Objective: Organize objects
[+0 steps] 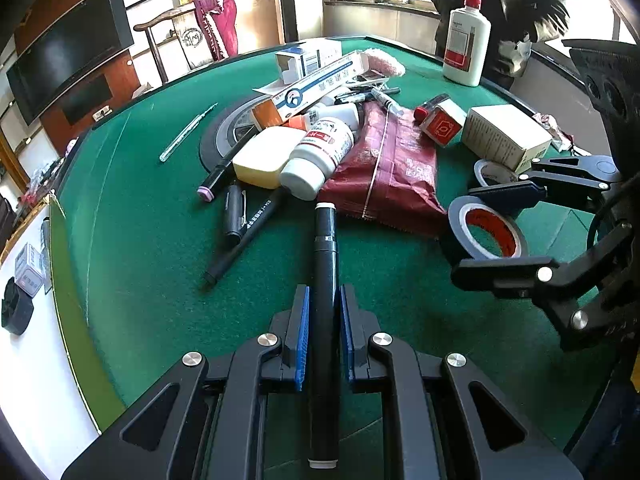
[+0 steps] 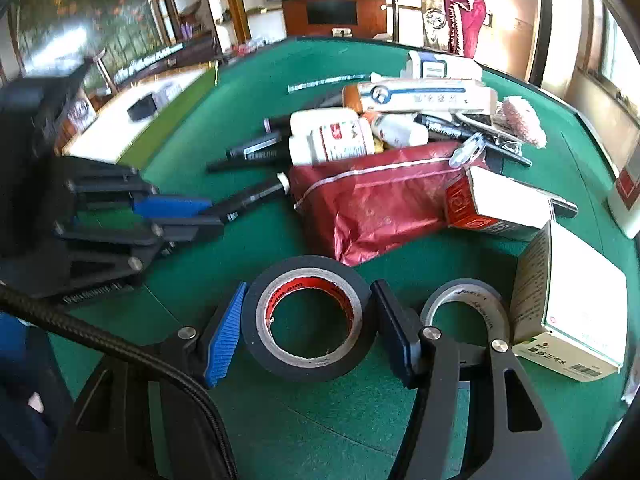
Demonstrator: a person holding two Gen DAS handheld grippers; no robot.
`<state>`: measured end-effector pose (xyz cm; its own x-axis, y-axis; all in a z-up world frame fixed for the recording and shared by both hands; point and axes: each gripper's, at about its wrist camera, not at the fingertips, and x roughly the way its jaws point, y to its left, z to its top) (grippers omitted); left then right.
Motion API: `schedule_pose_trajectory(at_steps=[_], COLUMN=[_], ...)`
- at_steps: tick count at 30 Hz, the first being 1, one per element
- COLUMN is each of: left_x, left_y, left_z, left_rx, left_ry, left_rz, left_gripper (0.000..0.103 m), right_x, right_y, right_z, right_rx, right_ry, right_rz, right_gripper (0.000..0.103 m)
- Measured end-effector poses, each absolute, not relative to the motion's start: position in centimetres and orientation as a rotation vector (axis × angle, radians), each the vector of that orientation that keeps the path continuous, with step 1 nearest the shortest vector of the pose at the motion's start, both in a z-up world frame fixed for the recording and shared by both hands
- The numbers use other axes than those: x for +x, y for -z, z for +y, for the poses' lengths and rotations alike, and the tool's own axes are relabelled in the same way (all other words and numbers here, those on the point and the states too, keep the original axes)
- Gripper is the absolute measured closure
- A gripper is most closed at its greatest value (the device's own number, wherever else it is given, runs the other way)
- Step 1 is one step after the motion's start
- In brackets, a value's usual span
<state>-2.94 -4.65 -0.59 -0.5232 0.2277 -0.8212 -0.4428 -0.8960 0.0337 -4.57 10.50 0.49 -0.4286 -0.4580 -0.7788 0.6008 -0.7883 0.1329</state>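
The left tongs (image 1: 324,336) are closed on a long black cylindrical marker with white end caps (image 1: 325,280), blue pads pressing its barrel from both sides – the marker runs lengthwise between them, its far end pointing at the heap in the middle of the green felt bench (image 1: 152,280).

The right tongs (image 2: 306,326) stand about half open around a black roll of tape with a red-printed inner core (image 2: 306,318). The roll lies flat on the felt between the pads; the right pad looks to be against its rim, but whether the left pad touches it I cannot tell.

Just right of it lies a second, grey roll of tape (image 2: 466,300), beside a white cardboard box with printed sides (image 2: 576,304).

The heap itself: a crinkled dark-red foil pouch (image 1: 384,172), closed, and a white plastic pill bottle with a red-and-white label (image 1: 320,156) lying on its side, capped, against a pale-yellow rounded case (image 1: 264,156). Several closed cartons are stacked behind – their contents cannot be seen. A tall white bottle with a red cap (image 1: 466,42) stands upright at the far edge.
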Motion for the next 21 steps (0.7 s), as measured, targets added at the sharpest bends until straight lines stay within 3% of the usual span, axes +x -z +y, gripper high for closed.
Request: schedule_pose_trajectory(at_steps=[21], left_x=[-2.7], left_y=[-1.7], left_z=[-6.0], left_rx=[-1.176], left_ry=[-2.447], left_rz=[0.212], left_gripper=[0.091], right_x=[-4.7], right_y=[-1.0], right_z=[11.1], right_rx=[1.172], right_ry=[2.253], right_rz=[0.045], right_gripper=[0.042])
